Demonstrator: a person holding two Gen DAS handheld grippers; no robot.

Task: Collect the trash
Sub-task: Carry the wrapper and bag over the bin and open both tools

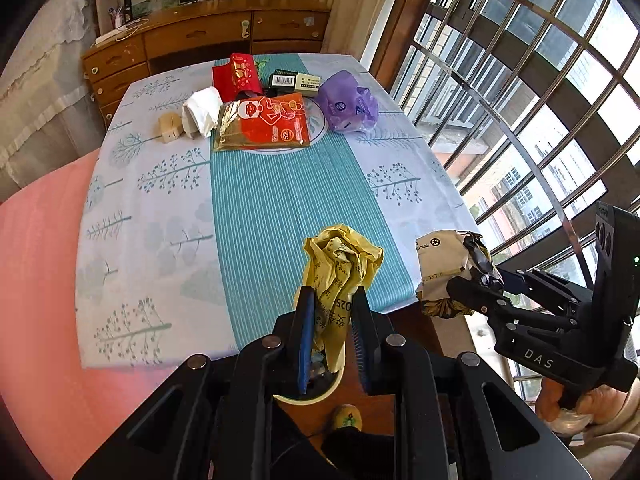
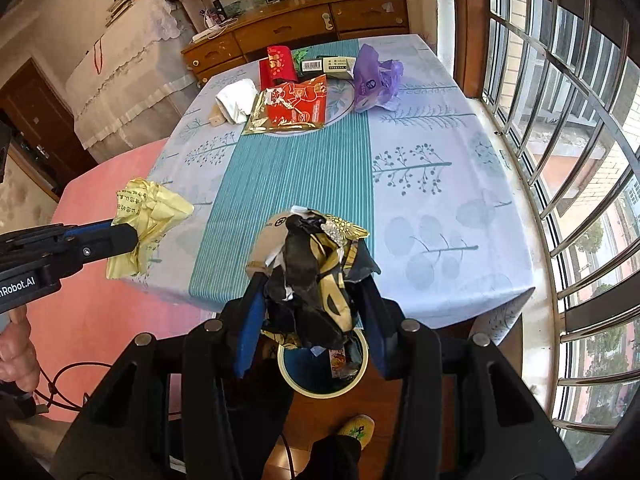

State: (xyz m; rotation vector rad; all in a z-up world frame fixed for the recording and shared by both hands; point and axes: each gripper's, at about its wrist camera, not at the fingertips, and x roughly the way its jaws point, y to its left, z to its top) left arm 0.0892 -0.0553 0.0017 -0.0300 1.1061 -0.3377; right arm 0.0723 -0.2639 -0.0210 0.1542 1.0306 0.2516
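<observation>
1. Left claw (image 1: 332,336) is clenched on a crumpled yellow wrapper (image 1: 340,268), held over the near edge of the worktop (image 1: 160,208), above the bin (image 2: 324,368) on the floor.
2. Right claw (image 2: 312,320) is clenched on a black-gold wrapper wad (image 2: 316,272), almost straight over the bin mouth.
3. Risk: the yellow wrapper is gripped low, with most of its bulk above the pads. Light film could cling to a pad on release, or drift and miss the rim.
4. Risk: the wad is wider than the grip and spills out on both sides. A loose flap could catch on the rim and tip out onto the floor.
5. Risk: both claws are aimed at one small bin. Dropping together could bump the claws or bounce a piece out, so I'd stagger the drops.
6. Risk: the bin already holds trash, so new pieces may sit high.
7. Count, in hand: 2 wrappers, one per claw.
8. Count, left at the worktop's far end: 1 red box (image 1: 236,76), 1 red-gold packet (image 1: 264,124), 1 dark box (image 1: 294,80), 1 purple bag (image 1: 348,100), 1 white wad (image 1: 202,112), 1 tan block (image 1: 170,127). Total: 6.
9. Bins: 1.
</observation>
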